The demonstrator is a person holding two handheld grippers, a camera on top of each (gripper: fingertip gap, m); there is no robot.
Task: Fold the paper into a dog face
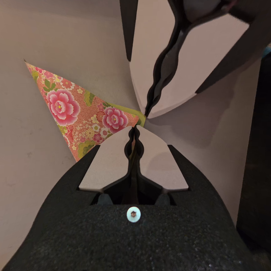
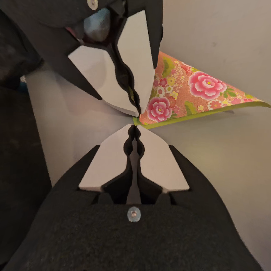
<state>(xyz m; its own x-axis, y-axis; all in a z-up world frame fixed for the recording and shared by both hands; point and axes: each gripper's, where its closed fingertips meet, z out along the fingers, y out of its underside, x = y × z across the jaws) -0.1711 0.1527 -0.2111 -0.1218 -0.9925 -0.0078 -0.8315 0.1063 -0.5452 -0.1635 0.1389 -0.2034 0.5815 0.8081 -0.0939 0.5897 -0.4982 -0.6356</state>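
The paper (image 1: pixel 73 111) is a folded triangle with pink flowers on orange and a plain green underside, lying on a pale table (image 1: pixel 58 36). My left gripper (image 1: pixel 134 127) is shut on the paper's near corner; a strip of paper shows between its fingers. In the right wrist view the paper (image 2: pixel 190 90) stretches to the right, its floral layer lifted off the green one, and the left gripper (image 2: pixel 139 112) comes in from above. My right gripper (image 2: pixel 134 126) is shut, its tips touching the green corner. It enters the left wrist view (image 1: pixel 145 115) from the top.
A tall dark object (image 1: pixel 261 146) stands at the right edge of the left wrist view. A dark mass (image 2: pixel 14 146) fills the left side of the right wrist view. Bare pale table (image 2: pixel 220 161) lies to the right of my right gripper. My two grippers' fingertips are within a few centimetres of each other. The dark mass (image 2: pixel 14 146) is about equally far from each gripper, around 20 centimeters.
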